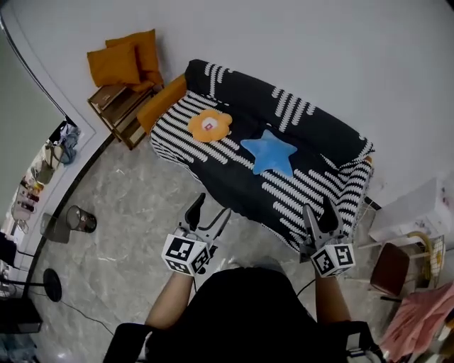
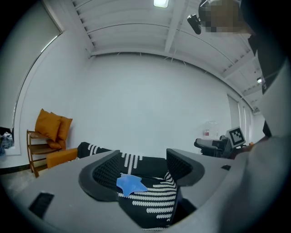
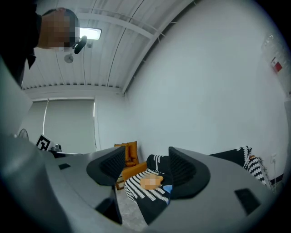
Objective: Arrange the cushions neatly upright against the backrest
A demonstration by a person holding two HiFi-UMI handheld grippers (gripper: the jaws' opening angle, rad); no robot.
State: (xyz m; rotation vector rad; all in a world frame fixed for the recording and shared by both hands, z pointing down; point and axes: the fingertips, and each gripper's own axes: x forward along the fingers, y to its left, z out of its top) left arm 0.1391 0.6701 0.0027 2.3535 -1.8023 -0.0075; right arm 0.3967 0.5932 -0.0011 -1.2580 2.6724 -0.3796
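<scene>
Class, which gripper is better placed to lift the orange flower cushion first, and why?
Probably the left gripper: the flower cushion lies toward its side of the sofa, and its fingers are open. From the right gripper, the blue star cushion lies in the way.

Bright, even white light comes from a ceiling panel [image 2: 160,3] at twelve o'clock in my left gripper view, shadows are faint, both gripper views bow and darken at their rims, and my near fingers [image 2: 97,177] look soft.
</scene>
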